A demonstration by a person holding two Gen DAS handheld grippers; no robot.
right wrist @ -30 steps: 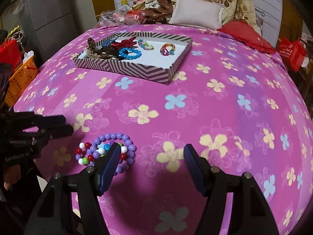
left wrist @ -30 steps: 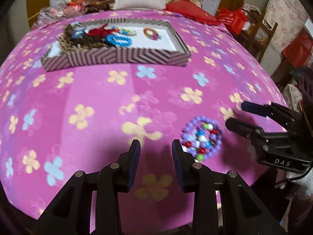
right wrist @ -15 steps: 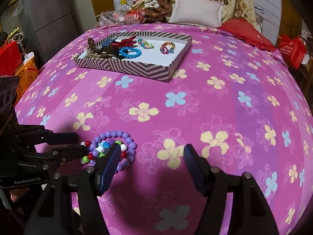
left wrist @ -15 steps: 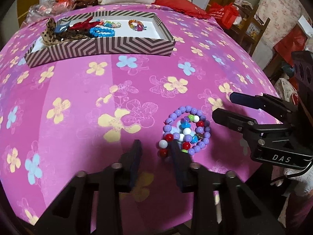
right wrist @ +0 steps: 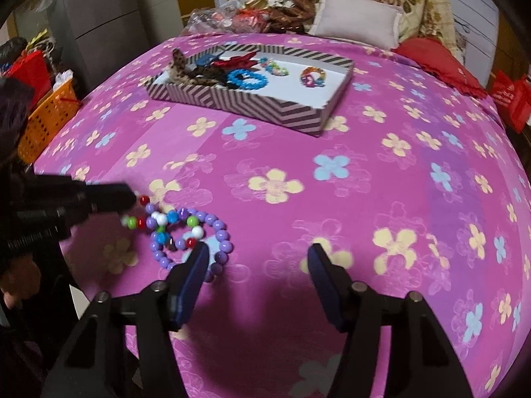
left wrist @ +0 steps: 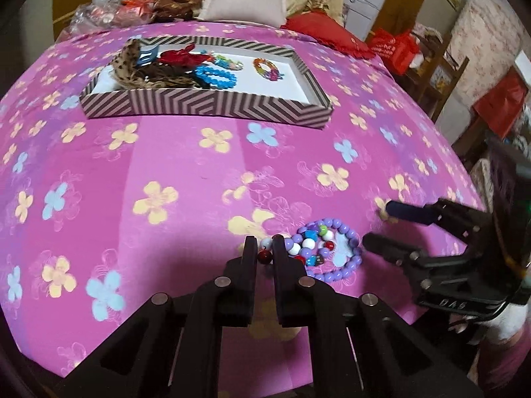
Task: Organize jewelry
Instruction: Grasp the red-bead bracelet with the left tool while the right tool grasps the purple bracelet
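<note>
Two bead bracelets lie tangled near the front edge of the bed with the pink flowered cover (left wrist: 186, 172): a lilac round-bead bracelet (left wrist: 345, 267) and a mixed bracelet of white, red, green and blue beads (left wrist: 300, 248). The lilac loop lies flat, a stretched oval with its long axis running roughly along the bed's front edge in the left wrist view. The mixed strand crosses inside it and trails out toward the left tongs (left wrist: 265, 248).

Those tongs have just been closing and are nearly together, clamped on a dark red bead of the mixed strand. The right tongs (right wrist: 257, 258) stand apart with nothing between them; they have just narrowed a little, and their left finger (right wrist: 194, 270) sits over the near rim of the lilac loop.

Toward the bed's far edge rests one shallow brown-and-white zigzag-striped cardboard tray (left wrist: 212, 106) with a white floor. In it lie three bead bracelets, a bright blue one (left wrist: 215, 76), a pale pastel one (left wrist: 229, 63) and a rainbow one (left wrist: 268, 69), beside a heap of brown, red and blue hair accessories (left wrist: 156, 66) at its left end.
</note>
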